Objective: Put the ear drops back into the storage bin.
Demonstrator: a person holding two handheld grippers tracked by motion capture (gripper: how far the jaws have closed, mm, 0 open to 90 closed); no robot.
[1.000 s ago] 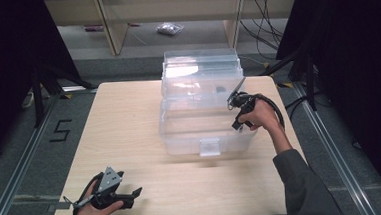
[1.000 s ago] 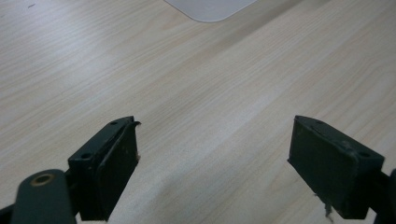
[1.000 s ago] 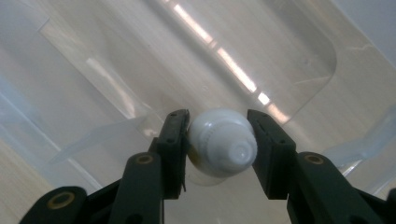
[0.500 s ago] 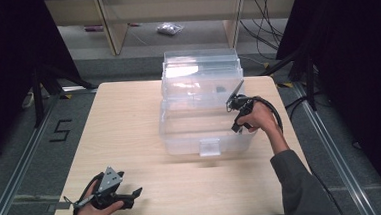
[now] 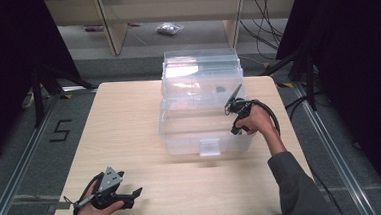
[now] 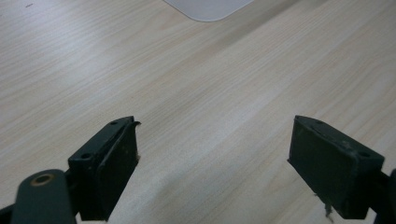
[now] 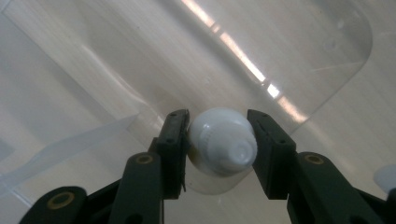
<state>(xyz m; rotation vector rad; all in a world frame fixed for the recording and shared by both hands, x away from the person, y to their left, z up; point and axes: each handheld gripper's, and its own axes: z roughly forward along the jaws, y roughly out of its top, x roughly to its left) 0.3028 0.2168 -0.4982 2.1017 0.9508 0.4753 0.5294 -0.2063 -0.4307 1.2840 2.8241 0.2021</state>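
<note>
A "5" (image 5: 61,131) marks the floor beside the table (image 5: 129,121).

The light wooden bench (image 5: 129,126) carries a clear plastic storage box (image 5: 204,111) that stands near its far edge, a little toward the right side, and the left gripper (image 5: 133,193) rests near the front left corner.

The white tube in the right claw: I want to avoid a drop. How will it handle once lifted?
The white tube looks round and smooth, so it may slip or twist between the flat pads. Held near its capped end, it could swing. Set down on the clear plastic bin, it would probably roll.
</note>
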